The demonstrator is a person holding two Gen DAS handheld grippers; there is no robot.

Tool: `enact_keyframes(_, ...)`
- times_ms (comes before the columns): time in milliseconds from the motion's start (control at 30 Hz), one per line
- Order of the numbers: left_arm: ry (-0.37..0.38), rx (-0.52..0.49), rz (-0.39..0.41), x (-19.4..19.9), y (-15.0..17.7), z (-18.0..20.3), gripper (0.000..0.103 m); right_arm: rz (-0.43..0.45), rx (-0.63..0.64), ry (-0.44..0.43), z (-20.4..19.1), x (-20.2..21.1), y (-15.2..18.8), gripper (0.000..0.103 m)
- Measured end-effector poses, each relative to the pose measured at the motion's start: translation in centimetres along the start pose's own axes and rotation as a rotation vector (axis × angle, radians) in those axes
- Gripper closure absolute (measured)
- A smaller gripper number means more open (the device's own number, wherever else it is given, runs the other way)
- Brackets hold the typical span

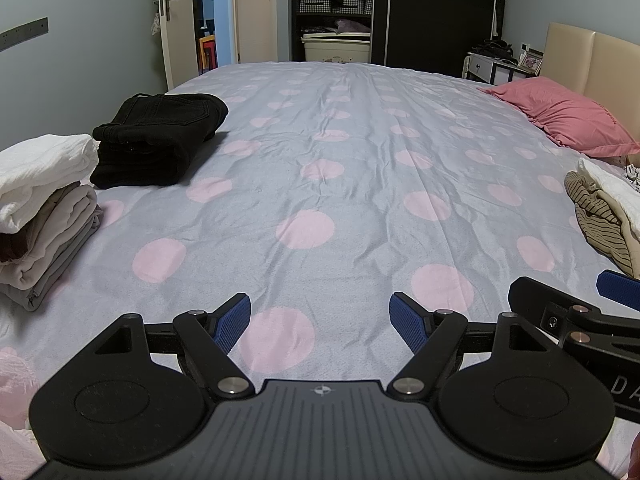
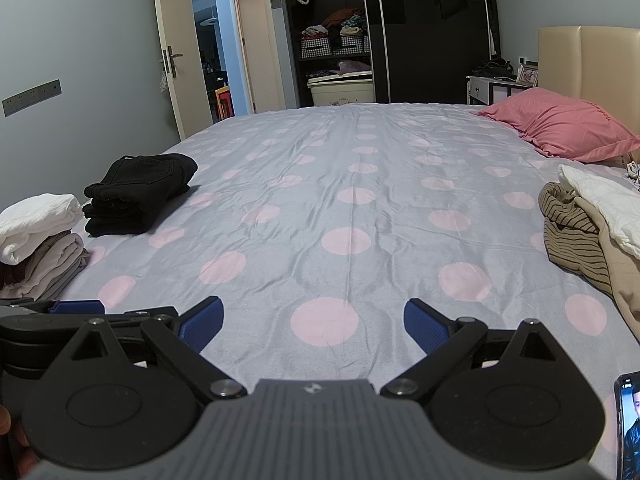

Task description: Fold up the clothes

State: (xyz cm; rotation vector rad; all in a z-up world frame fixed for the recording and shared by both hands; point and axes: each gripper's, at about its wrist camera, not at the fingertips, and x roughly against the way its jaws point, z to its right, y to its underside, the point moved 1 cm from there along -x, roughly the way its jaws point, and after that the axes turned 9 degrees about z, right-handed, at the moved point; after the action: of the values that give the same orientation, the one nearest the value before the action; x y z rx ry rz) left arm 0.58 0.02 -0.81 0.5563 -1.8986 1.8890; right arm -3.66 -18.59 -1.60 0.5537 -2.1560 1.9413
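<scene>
Folded black jeans [image 1: 158, 138] [image 2: 138, 194] lie on the left of the bed. Nearer on the left sits a stack of folded clothes, white on top of beige and grey [image 1: 44, 208] [image 2: 38, 240]. An unfolded heap with a striped brown garment and a white one [image 1: 604, 216] [image 2: 592, 232] lies at the right edge. My left gripper [image 1: 320, 326] hovers open over the bedspread with nothing between its blue pads. My right gripper [image 2: 314, 324] is open too and holds nothing. In the left wrist view the right gripper's body [image 1: 568, 320] sits just to the right.
The grey bedspread with pink dots [image 1: 340, 184] [image 2: 352, 208] stretches ahead. A pink pillow [image 1: 568, 116] [image 2: 560, 126] lies at the far right by the headboard. A phone [image 2: 630, 428] lies at the near right. Beyond the bed stand a wardrobe [image 2: 360, 28] and an open door [image 2: 172, 48].
</scene>
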Motion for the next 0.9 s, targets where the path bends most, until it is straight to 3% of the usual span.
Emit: enact_keyframes(900,0.004,-0.002,-0.006,-0.07,-0.04,0.1,0.028,-0.008,-0.003,-0.002,0.17,-0.04,-0.12,0.005)
